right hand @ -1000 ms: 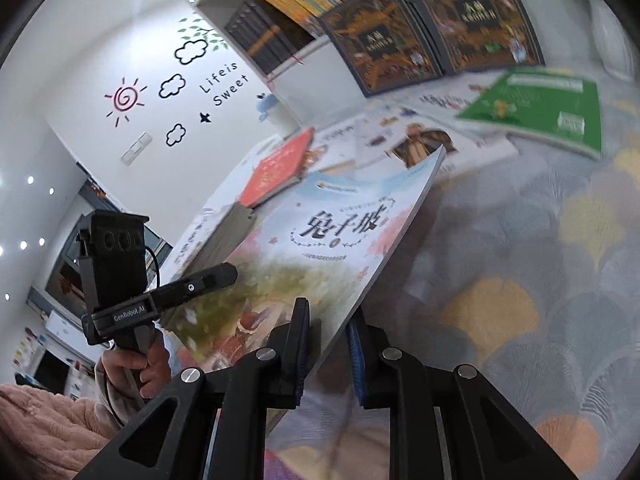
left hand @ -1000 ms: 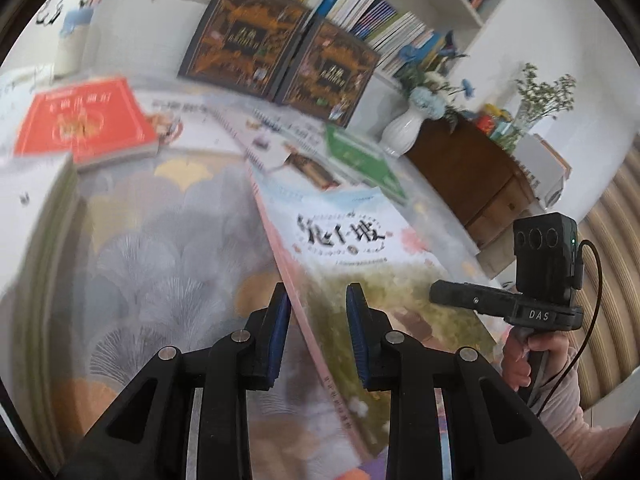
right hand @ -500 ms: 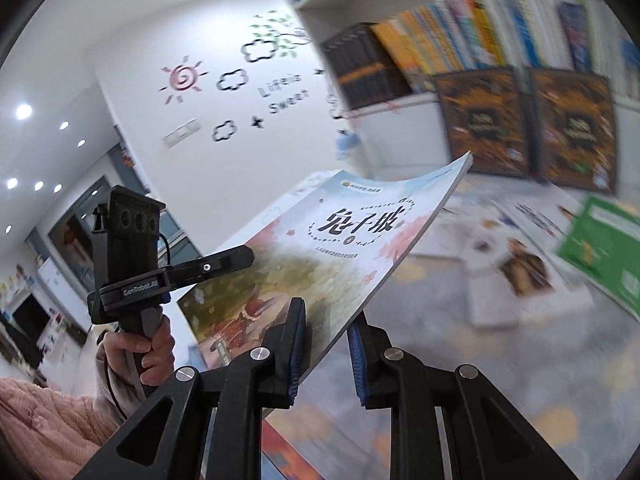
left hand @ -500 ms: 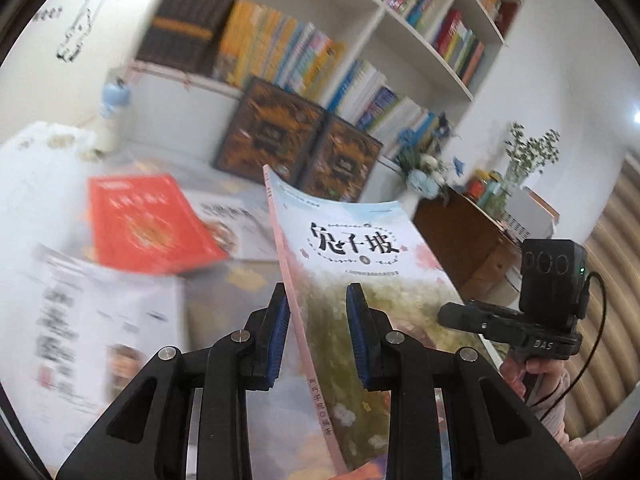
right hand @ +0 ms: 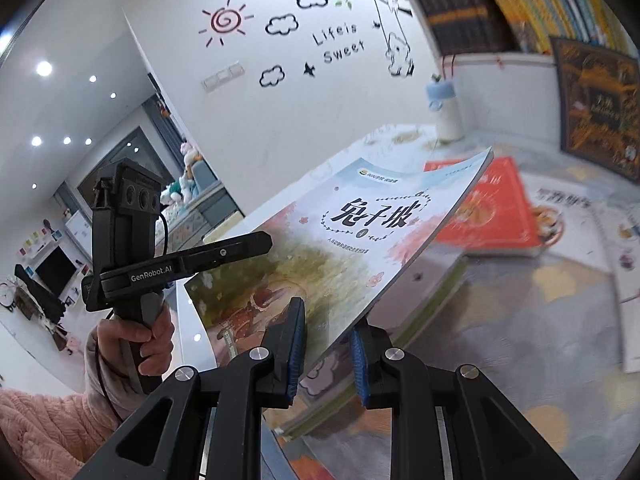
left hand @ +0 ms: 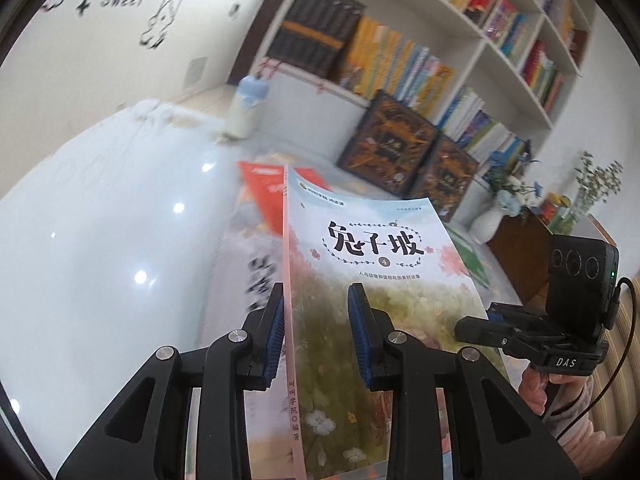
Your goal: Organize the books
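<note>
1. Both grippers have the same paperback picture book (left hand: 372,280) held up off the surface, so it sits in the lower middle of each wrist view.
2. The left gripper (left hand: 316,332) has its fingers nearly shut on the pink spine edge, left blue pad right against it.
3. The right gripper (right hand: 326,348) is also almost closed, pinching the book's lower page edge between its pads.
4. A red book (right hand: 492,208) lies flat on the patterned cloth, right of centre in the right view.
5. Two dark ornate books (left hand: 408,152) lean against the white bookshelf (left hand: 480,36), upper right in the left view.
</note>
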`<state>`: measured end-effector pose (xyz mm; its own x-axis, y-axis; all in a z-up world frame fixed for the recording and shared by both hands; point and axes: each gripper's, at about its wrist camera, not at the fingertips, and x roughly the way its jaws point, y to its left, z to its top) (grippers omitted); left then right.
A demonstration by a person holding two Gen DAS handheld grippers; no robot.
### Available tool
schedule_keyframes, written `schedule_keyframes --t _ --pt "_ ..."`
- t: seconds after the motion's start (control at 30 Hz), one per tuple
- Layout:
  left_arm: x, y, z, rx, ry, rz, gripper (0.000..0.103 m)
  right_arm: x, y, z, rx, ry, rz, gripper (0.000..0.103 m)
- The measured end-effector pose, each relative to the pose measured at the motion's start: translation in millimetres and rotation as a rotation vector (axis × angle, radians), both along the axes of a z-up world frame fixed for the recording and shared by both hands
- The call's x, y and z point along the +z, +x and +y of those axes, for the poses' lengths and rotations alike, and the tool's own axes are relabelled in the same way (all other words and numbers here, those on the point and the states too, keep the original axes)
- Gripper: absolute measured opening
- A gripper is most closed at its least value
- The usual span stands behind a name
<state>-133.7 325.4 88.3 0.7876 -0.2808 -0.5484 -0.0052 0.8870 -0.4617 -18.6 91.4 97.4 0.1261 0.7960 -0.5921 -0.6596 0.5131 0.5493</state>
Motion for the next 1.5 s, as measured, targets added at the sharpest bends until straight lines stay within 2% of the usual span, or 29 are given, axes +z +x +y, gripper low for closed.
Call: schedule_keyframes --t 0.13,0.33,0.53,0.7,0.77,0.8,0.87,0.9,0.93,1.03,1.13,1.23,1.3,1.4,1.5 --pt "-17.5 -6.0 9.4 0.019 -0.013 0.031 0.026 -13.7 -3.4 18.0 0.017 -0.03 0.032 0.02" --pt "-34.3 -11.4 9.9 0.034 0.018 0.067 0.027 -33.5 -3.8 29.6 0.03 -0.059 0.081 0.02" --pt "-40.7 -9.6 10.6 0.044 0.058 0.077 0.028 -42.2 -6.2 35.8 0.021 -0.1 0.06 0.021" --pt "-40.3 -9.0 10.2 0.053 0.087 0.078 0.03 -44.4 -13.0 35.6 0.014 -0.093 0.063 0.024" --pt "-39.3 -8.7 10.7 0.066 0.101 0.082 0.03 -43.8 -14.0 35.2 0.014 -0.094 0.065 0.03" --pt "-37.1 -9.6 10.9 0.086 0.126 0.083 0.035 -43.3 -14.7 35.1 0.016 -0.097 0.066 0.034" --pt "-33.3 -9.7 12.5 0.113 0.155 0.088 0.036 -40.7 -15.7 35.6 0.02 -0.102 0.067 0.053" --pt "-31.8 -9.8 13.5 0.118 0.156 0.089 0.036 -38.5 -16.9 35.9 0.017 -0.106 0.067 0.06" --pt "-31.1 -8.9 14.2 0.118 0.152 0.093 0.036 -37.6 -17.7 36.3 0.018 -0.107 0.069 0.07" --pt "-29.9 -4.5 17.5 0.123 0.137 0.113 0.036 -36.0 -20.5 37.9 0.029 -0.124 0.076 0.072" --pt "-25.6 4.4 22.3 0.092 0.099 0.134 0.036 -31.1 -19.9 30.3 0.027 -0.158 0.043 0.072" --pt "-11.5 23.5 30.8 0.049 0.066 0.15 0.036 -22.0 -5.8 14.4 0.01 -0.175 0.023 0.072" --pt "1.5 43.2 32.9 0.028 0.089 0.156 0.036 -15.1 14.5 -0.6 -0.021 -0.175 0.023 0.072" --pt "20.9 86.0 31.4 -0.011 0.103 0.161 0.036 -8.1 64.6 -24.7 -0.087 -0.166 0.052 0.072" --pt "21.5 134.6 26.5 -0.038 0.097 0.21 0.036 -10.9 112.3 -35.9 -0.145 -0.168 0.088 0.072"
